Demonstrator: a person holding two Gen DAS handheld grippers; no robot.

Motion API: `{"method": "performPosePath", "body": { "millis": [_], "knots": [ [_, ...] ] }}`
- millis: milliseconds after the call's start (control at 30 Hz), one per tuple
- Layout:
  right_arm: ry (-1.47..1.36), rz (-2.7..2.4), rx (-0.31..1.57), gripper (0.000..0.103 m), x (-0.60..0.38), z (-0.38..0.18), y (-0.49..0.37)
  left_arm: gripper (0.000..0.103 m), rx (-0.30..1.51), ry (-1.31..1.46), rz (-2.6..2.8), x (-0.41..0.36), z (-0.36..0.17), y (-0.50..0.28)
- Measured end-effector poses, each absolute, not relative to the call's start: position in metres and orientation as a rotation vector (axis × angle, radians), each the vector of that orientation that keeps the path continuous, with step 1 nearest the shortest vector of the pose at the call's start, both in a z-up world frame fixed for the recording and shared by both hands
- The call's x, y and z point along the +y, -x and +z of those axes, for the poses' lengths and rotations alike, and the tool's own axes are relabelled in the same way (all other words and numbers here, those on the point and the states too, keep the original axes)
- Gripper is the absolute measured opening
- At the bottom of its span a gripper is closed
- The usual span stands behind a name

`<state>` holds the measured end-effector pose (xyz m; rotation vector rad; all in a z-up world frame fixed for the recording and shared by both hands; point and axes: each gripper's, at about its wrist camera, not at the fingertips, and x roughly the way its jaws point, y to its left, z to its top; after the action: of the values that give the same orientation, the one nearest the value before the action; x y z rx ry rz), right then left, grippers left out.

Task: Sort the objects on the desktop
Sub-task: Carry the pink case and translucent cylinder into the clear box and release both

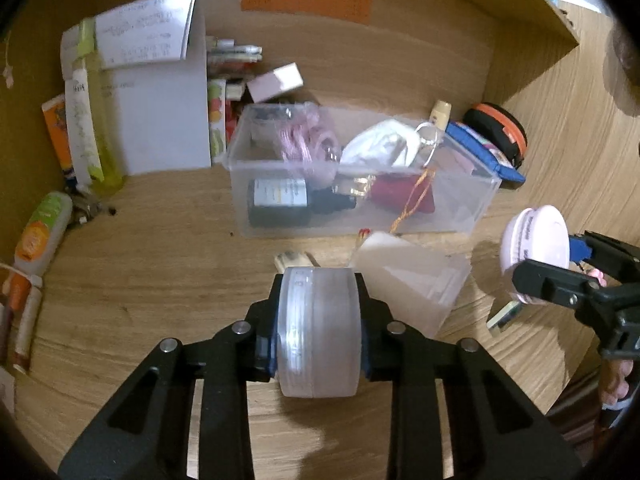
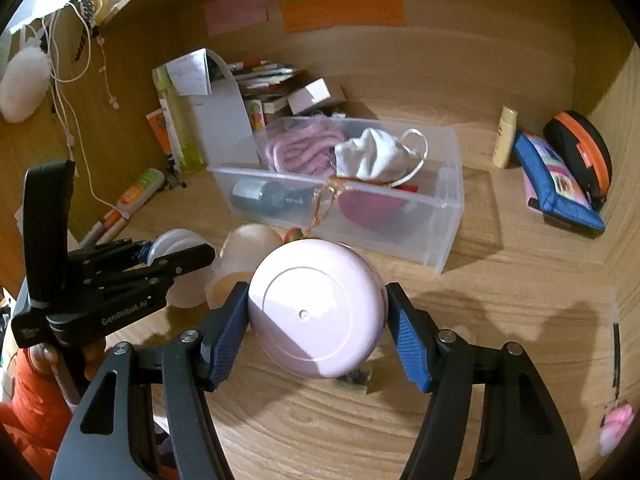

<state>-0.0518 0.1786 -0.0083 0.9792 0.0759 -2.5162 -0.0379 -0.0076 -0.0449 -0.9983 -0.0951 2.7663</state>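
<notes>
My left gripper [image 1: 319,332] is shut on a frosted translucent round jar [image 1: 319,328], held above the desk in front of a clear plastic bin [image 1: 472,200]. It shows at the left of the right wrist view [image 2: 180,258]. My right gripper [image 2: 318,312] is shut on a pink round jar [image 2: 316,308]; it appears at the right of the left wrist view [image 1: 534,256]. The bin [image 2: 448,216] holds a dark bottle [image 1: 280,202], pink cord [image 1: 304,140], a white mask [image 1: 384,144] and a red pouch [image 1: 400,196]. A frosted cup [image 1: 412,276] lies on its side before the bin.
Papers, books and a small white box [image 1: 276,80] stand behind the bin. Tubes and pens [image 1: 40,232] lie at the left wall. A blue pouch [image 2: 556,184], an orange-black case [image 2: 584,152] and a small cream bottle [image 2: 505,136] sit at the right. Cables hang on the left wall [image 2: 68,80].
</notes>
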Motion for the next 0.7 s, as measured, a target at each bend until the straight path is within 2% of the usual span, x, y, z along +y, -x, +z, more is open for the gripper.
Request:
{"method": "performPosePath", "body": {
  "millis": [267,700],
  "knots": [
    [-0.891,-2.55,0.097,0.063,0.176,0.018,0.058,0.029,-0.108,0.88,2.789,-0.013,-0.012,0.036],
    [-0.79,-2.621,0.108,0.063,0.185,0.049,0.075,0.029,-0.292,0.755,2.773,-0.022,0.022,0.051]
  ]
}}
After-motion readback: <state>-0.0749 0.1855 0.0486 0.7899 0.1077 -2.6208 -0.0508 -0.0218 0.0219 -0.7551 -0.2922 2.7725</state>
